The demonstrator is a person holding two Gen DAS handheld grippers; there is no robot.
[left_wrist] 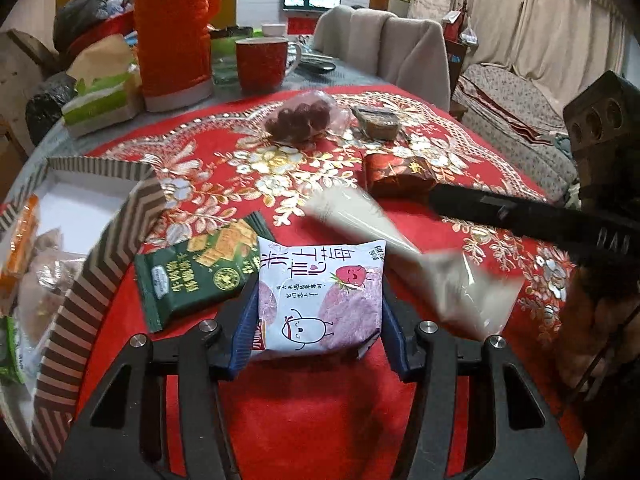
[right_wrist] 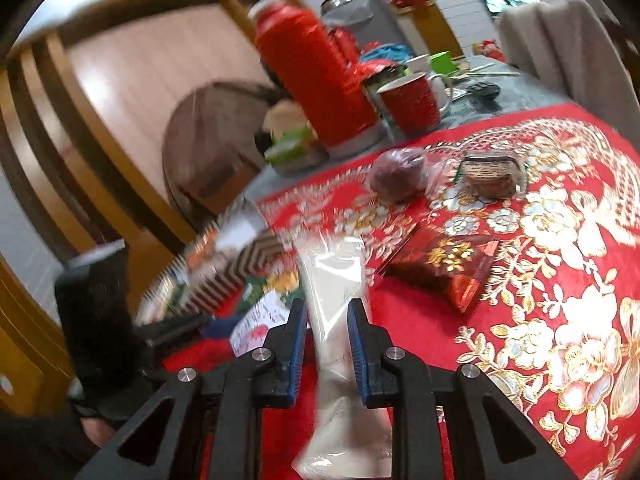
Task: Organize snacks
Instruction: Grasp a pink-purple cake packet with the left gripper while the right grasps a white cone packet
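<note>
My left gripper (left_wrist: 316, 312) is shut on a white and pink strawberry snack packet (left_wrist: 320, 300), held low over the red tablecloth. My right gripper (right_wrist: 327, 320) is shut on a long clear bag of pale snack (right_wrist: 336, 312); the same bag (left_wrist: 420, 256) shows blurred in the left wrist view, held in the air right of my packet. A striped snack box (left_wrist: 100, 264) with several packets inside stands at the left. A green cracker packet (left_wrist: 200, 268) lies beside the box.
On the cloth lie a dark red packet (left_wrist: 396, 176), a bag of brown round snacks (left_wrist: 300, 118) and a small brown box (left_wrist: 378, 122). A red thermos (left_wrist: 172, 32), red mug (left_wrist: 262, 64) and tissue pack (left_wrist: 100, 100) stand at the back.
</note>
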